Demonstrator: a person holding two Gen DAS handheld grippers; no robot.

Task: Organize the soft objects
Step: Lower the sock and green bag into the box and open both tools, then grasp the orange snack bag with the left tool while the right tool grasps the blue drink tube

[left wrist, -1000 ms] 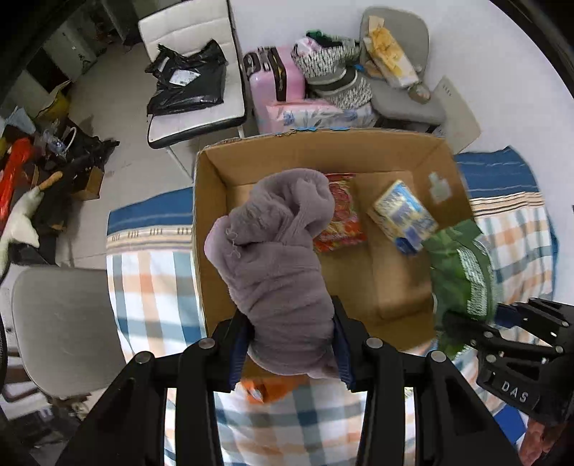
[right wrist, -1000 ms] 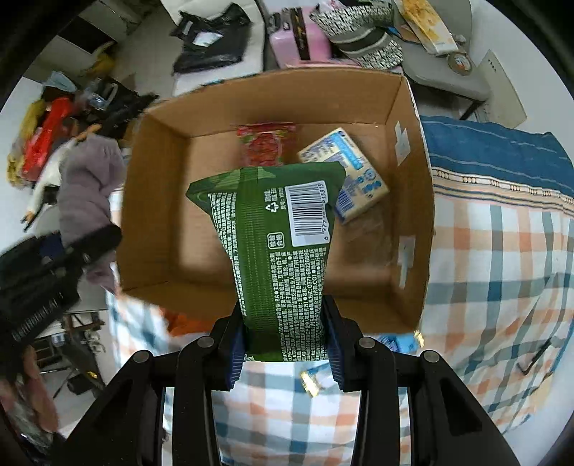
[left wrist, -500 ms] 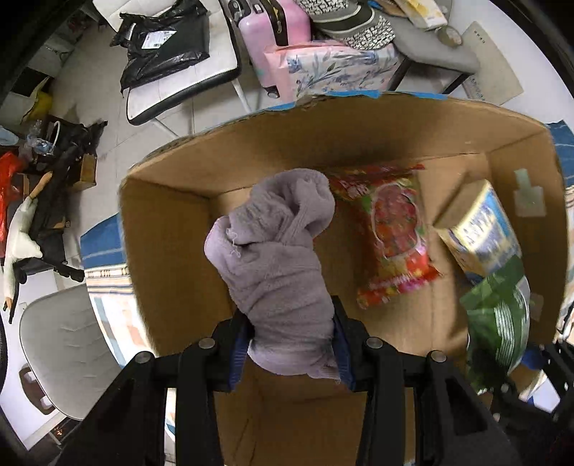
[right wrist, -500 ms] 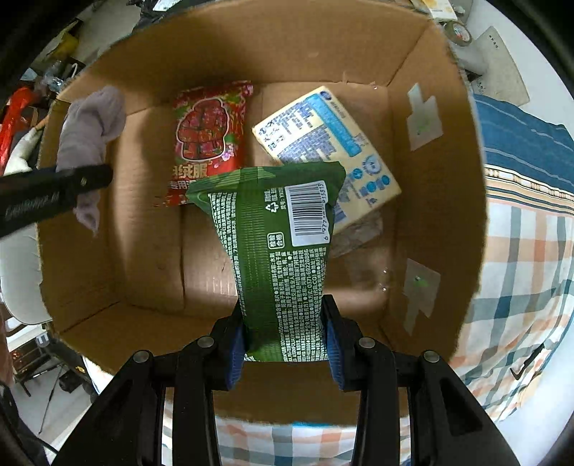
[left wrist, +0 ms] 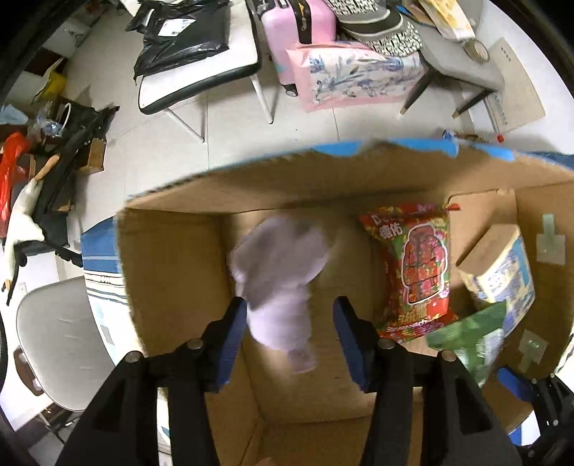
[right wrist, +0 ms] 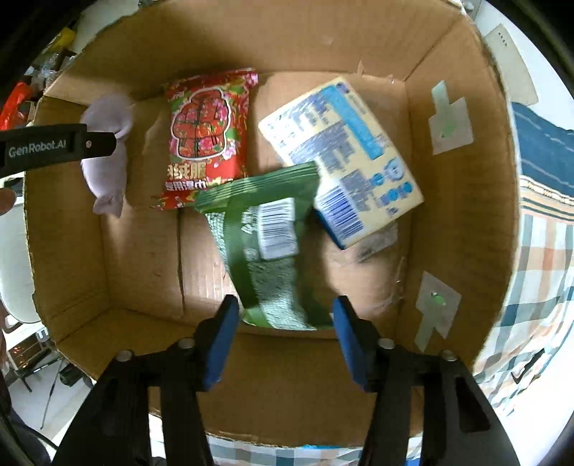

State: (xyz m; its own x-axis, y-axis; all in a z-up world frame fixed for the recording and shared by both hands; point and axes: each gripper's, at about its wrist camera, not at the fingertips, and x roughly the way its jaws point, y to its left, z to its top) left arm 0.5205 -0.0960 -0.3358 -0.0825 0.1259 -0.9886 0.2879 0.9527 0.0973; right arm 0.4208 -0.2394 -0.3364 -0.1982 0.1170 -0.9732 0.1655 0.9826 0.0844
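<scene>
Probably a home: pink suitcase point(left wrist: 287, 32), cluttered chairs point(left wrist: 201, 61).

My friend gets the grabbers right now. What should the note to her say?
Left gripper: open, the purple cloth blurred between its fingers, over the left side of the cardboard box.
Right gripper: open, the green packet blurred just ahead, over the box floor.
Already inside: red packet, yellow-and-blue pack.
Done: four items in or going in.
Left: lift both grippers out; look for more soft things.
</scene>
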